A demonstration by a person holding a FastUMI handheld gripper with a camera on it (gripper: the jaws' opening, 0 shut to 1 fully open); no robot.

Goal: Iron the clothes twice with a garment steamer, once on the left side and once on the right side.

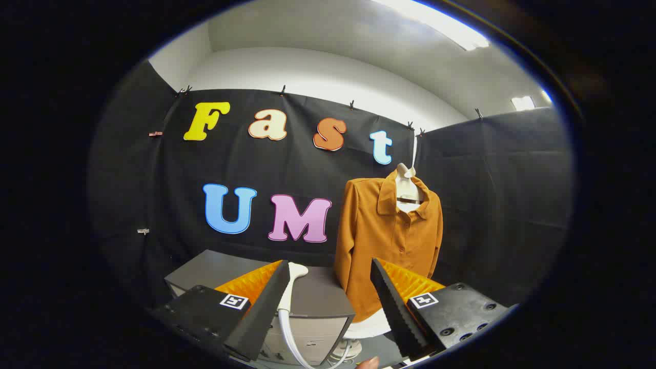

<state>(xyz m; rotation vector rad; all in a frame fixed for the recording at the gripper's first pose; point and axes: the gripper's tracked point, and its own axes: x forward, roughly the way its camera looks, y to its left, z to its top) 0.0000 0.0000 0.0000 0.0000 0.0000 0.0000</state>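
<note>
1. gripper [330, 302] fingers stand wide apart and hold nothing; the garment steamer [293, 279] is seen in the gap, close to the left finger but not pressed by either one.
2. steamer head rests upright on the grey cabinet [312, 300], its white hose [289, 338] curling down the cabinet's front toward the floor.
3. orange shirt [387, 241] hangs on a hanger [407, 187] against the black cloth, just beside the cabinet and beyond the right finger; it looks untouched, so neither pass seems begun.
4. risk: the steamer sits off-centre toward the left finger. closing from here would likely push it sideways with one finger and tip it off the cabinet instead of clamping it.
5. risk: the handle is narrow and smooth, so a shallow pinch near its top could let it twist or slip once lifted.
6. risk: the hose may drag or catch on the cabinet edge during the swing to the shirt, pulling the head out of line.
7. risk: the shirt hangs free, so a firm press would probably swing it away and leave one side poorly covered.
</note>
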